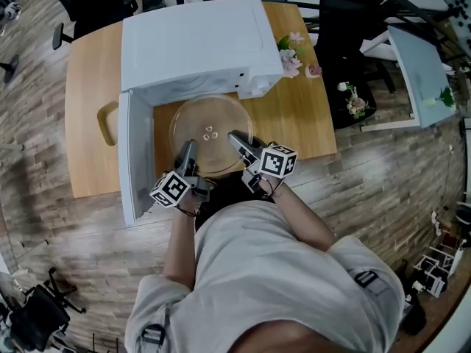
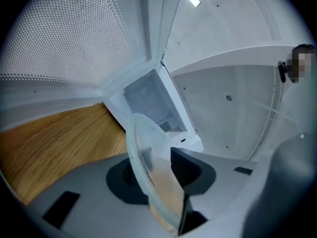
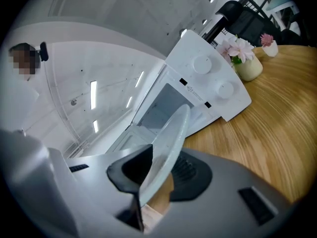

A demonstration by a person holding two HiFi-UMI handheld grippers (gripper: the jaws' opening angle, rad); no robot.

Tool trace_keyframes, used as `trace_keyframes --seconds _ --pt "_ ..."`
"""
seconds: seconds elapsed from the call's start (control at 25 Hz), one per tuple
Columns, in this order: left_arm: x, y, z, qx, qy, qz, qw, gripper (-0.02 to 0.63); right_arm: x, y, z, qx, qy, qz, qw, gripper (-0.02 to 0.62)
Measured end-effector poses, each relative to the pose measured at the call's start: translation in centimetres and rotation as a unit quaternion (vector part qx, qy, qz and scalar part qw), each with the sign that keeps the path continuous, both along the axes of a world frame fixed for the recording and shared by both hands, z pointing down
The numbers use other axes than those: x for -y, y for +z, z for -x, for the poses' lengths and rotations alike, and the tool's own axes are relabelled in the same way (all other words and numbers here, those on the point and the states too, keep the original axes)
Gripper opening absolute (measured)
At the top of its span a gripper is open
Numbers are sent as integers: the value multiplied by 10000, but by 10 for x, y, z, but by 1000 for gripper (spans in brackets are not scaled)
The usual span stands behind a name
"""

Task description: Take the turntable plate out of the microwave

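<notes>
The glass turntable plate [image 1: 210, 132] is outside the white microwave [image 1: 195, 46], at six o'clock from its open cavity, over the wooden table [image 1: 88, 94]. The left gripper [image 1: 187, 151] is clamped on the plate's rim at seven o'clock and the right gripper [image 1: 237, 140] at five o'clock. Each gripper view shows the glass edge pinched between the jaws. The open door [image 1: 136, 157] stands at nine o'clock of the plate. The plate seems lifted clear of the table, though from above that is hard to judge.

Plate [image 1: 210, 123] rim partly covered, microwave [image 1: 199, 43] cavity hidden
</notes>
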State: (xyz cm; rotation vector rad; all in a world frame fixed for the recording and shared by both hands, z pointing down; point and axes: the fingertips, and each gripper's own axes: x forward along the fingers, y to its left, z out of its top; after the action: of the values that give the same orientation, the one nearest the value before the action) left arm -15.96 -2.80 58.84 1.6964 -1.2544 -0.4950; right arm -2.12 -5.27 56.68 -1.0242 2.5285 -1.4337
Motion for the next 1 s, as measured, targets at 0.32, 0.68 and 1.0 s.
trace_keyframes --seconds 0.32,0.68,1.0 --pt "-6 -14 -6 87 -367 -37 9993 146 4 -12 -4 50 -400 -41 9992 106" --pt "-14 -30 -15 173 -901 -77 9957 146 9 -23 -8 174 -930 -133 9954 107" --pt "-18 -56 -8 352 -1298 -279 9905 146 15 -47 3 367 -1326 -373 9898 107"
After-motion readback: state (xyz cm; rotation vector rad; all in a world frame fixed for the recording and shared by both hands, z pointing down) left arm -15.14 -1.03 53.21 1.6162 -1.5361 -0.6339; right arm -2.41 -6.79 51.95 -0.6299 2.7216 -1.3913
